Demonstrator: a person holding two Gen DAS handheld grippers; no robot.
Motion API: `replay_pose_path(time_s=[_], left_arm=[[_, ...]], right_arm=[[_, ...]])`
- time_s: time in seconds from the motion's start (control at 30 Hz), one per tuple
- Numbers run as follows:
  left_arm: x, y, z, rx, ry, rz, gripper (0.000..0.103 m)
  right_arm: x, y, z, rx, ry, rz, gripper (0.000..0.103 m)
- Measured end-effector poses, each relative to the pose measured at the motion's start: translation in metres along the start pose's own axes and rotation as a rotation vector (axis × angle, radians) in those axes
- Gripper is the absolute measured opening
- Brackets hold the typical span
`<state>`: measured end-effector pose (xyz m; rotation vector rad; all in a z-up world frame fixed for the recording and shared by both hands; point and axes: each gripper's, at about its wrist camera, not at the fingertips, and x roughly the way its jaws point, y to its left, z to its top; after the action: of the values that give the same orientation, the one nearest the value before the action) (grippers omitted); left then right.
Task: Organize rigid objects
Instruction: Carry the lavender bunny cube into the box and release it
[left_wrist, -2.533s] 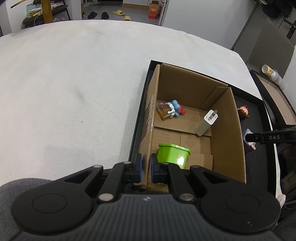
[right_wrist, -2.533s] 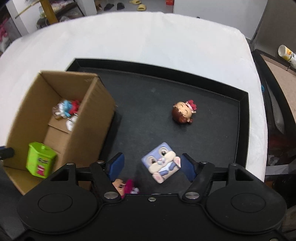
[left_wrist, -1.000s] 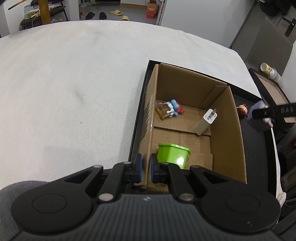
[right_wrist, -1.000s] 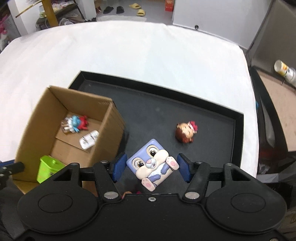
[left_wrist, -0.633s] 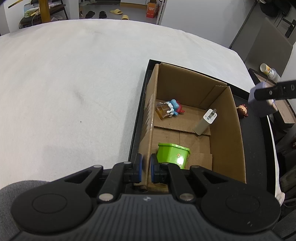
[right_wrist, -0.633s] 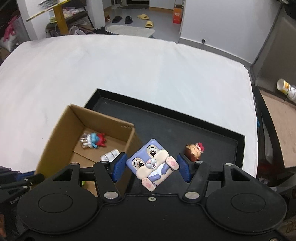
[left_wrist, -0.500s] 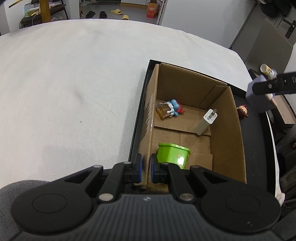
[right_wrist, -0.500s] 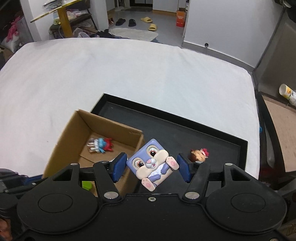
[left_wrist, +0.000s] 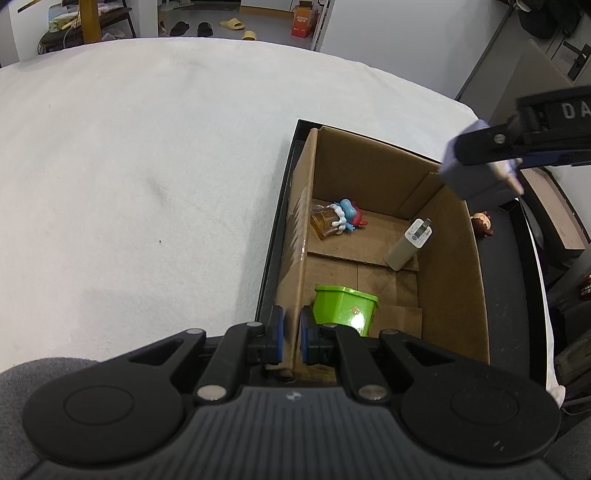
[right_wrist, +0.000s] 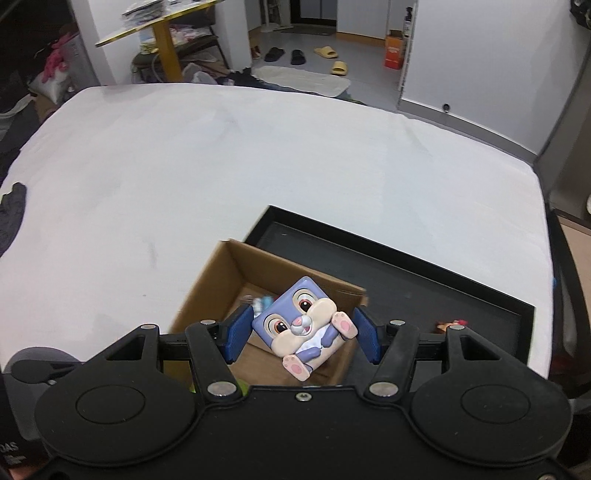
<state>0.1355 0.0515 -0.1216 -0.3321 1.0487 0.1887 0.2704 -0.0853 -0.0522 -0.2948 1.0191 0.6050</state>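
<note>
My right gripper (right_wrist: 301, 334) is shut on a purple cube toy with a rabbit face (right_wrist: 304, 326), held in the air over the open cardboard box (right_wrist: 210, 284). In the left wrist view the same cube (left_wrist: 476, 173) hangs above the box's far right corner. My left gripper (left_wrist: 291, 334) is shut on the near left wall of the cardboard box (left_wrist: 299, 258). Inside lie a green tub (left_wrist: 343, 304), a white charger (left_wrist: 408, 245) and a blue-and-red figure on an amber block (left_wrist: 338, 219).
The box stands in a shallow black tray (right_wrist: 424, 291) on a white-covered table (left_wrist: 147, 184). A small brown-haired doll (left_wrist: 483, 223) lies on the tray to the right of the box. A dark chair and shelves stand off the table's right edge.
The right gripper has risen and carried the rabbit cube leftward from over the tray to above the box. The left gripper and the box have stayed still.
</note>
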Motion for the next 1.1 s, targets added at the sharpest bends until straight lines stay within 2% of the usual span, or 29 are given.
replay_pose_path(time_s=[0.43, 0.87, 1.1], left_arm=[[-0.001, 0.005, 0.000, -0.010, 0.000, -0.023, 0.008], [-0.001, 0.010, 0.000, -0.028, -0.001, -0.043, 0.008], [-0.002, 0.008, 0.001, -0.032, -0.002, -0.039, 0.008]], right_arm=[[0.031, 0.036, -0.006, 0.026, 0.050, 0.074, 0.058], [0.066, 0.042, -0.022, 0.113, 0.091, 0.086, 0.059], [0.060, 0.038, -0.023, 0.148, 0.073, 0.109, 0.060]])
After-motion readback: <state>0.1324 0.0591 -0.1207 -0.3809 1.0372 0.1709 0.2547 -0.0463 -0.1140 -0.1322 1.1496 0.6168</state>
